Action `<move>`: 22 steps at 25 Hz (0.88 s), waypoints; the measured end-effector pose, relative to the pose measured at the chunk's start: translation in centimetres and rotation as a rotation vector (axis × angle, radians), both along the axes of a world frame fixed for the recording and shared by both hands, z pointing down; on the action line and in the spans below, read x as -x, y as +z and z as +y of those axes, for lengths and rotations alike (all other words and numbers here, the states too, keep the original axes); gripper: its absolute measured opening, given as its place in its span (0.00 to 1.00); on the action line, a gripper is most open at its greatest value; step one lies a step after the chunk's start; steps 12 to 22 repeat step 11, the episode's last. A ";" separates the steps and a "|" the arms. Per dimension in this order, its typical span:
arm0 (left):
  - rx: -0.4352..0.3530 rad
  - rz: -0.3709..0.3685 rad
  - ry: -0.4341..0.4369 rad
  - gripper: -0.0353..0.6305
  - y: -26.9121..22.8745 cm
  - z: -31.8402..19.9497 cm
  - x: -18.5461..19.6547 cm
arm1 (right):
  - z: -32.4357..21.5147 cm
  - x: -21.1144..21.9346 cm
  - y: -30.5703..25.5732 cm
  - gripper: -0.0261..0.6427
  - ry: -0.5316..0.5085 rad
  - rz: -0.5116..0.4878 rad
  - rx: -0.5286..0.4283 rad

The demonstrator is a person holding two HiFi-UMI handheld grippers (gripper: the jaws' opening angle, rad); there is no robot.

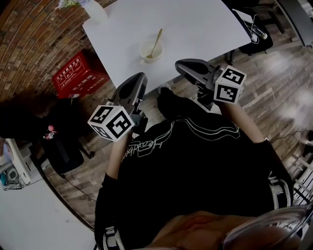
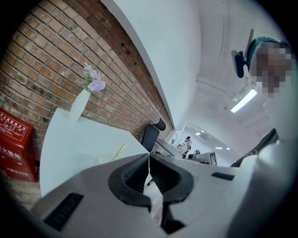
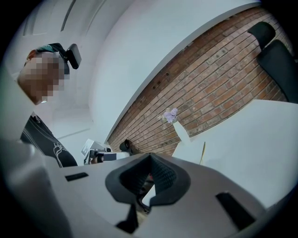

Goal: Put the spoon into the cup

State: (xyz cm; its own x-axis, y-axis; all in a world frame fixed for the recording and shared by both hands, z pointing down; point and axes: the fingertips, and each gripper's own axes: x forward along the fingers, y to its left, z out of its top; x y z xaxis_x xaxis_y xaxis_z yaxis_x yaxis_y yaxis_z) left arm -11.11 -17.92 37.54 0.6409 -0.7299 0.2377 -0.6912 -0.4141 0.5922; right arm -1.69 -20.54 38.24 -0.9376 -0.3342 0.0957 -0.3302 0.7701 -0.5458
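spoon (image 1: pixel 157 41) in cup (image 1: pixel 149 52) near table (image 1: pixel 205 24) edge, left gripper (image 1: pixel 142 77) and right gripper (image 1: pixel 179 65) closed, empty

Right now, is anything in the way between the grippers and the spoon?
Nothing visible is. The spoon already stands in the cup, and only bare table lies between it and the left gripper and right gripper, both shut and empty.

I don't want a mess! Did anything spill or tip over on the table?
Nothing stands out. The cup stands upright on the white table with the spoon leaning inside it, the vase stands at a corner, and no spill shows. The left gripper and right gripper are shut and empty.
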 end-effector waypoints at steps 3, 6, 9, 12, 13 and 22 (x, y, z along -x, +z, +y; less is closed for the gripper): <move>-0.016 -0.015 0.006 0.06 -0.3 -0.1 -0.2 | -0.3 -0.1 -0.3 0.03 0.008 -0.007 -0.004; -0.018 -0.011 0.000 0.06 -0.4 -0.2 -0.1 | -0.5 -0.1 -0.6 0.03 0.012 -0.012 -0.010; -0.021 -0.009 -0.007 0.06 -0.5 -0.2 0.2 | -0.7 -0.1 -0.8 0.03 0.019 -0.011 -0.015; -0.021 -0.010 -0.011 0.06 -0.5 -0.1 0.3 | -0.7 -0.2 -0.9 0.03 0.028 -0.009 -0.017; -0.021 -0.010 -0.011 0.06 -0.5 -0.1 0.3 | -0.7 -0.2 -0.9 0.03 0.028 -0.009 -0.017; -0.021 -0.010 -0.011 0.06 -0.5 -0.1 0.3 | -0.7 -0.2 -0.9 0.03 0.028 -0.009 -0.017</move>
